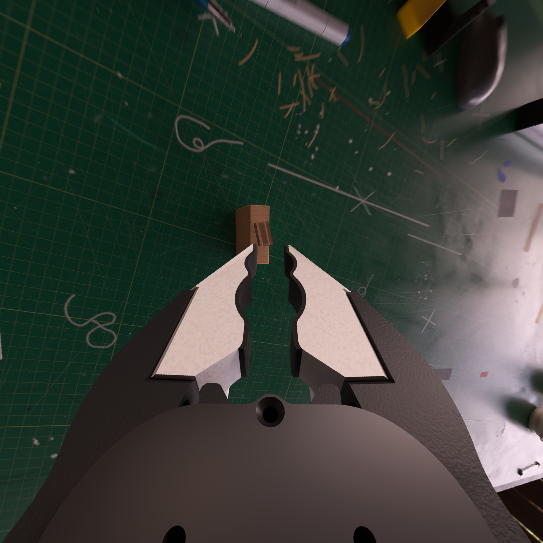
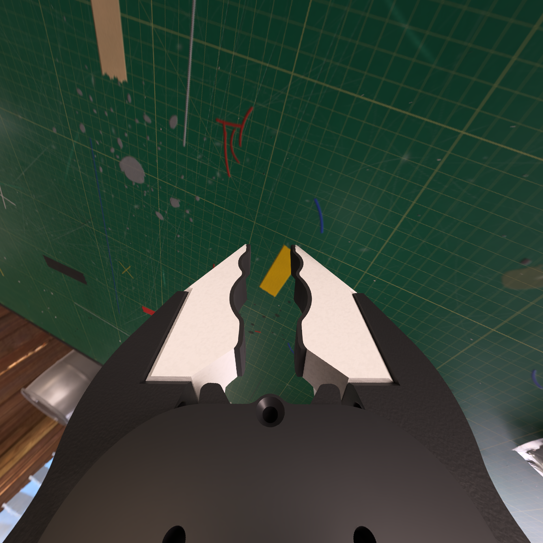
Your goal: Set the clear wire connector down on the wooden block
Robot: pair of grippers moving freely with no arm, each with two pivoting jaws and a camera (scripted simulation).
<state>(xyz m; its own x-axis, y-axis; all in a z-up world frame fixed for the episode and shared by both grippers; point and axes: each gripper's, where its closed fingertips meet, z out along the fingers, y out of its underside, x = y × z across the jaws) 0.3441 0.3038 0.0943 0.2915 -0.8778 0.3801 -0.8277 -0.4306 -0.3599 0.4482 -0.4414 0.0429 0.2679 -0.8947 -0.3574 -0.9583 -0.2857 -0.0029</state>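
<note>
Left gripper point(image 1: 270, 246): jaws apart with nothing between them, tips poised above the green cutting mat point(image 1: 117, 205) and just beside the block.
Wooden block point(image 1: 252, 232): stands on the mat at about 11 o'clock from the left fingertips, its near end partly behind the left finger point(image 1: 217, 293).
Clear wire connector point(image 1: 263, 233): already resting on the block's top face, see-through so it takes the wood's colour; its near end hangs a little past the block's right edge.
Handling: looks small, light, rigid and slick, so I'd judge it easy to knock off. If it needs re-seating, take it across its flat sides, gently.
Task state: the set-down looks done; backing away cleanly is what remains, and a nudge to the block is the risk.
Far clutter: silver marker point(image 1: 305, 17) at 12 o'clock, yellow-and-black tool point(image 1: 423, 14) at 1 o'clock, wood slivers point(image 1: 305, 85) between.
Right gripper point(image 2: 270, 246): jaws apart and empty over the mat in its own view; a yellow tape strip point(image 2: 274, 271) lies flat beneath the tips, a tan tape strip point(image 2: 108, 41) at 11 o'clock.
</note>
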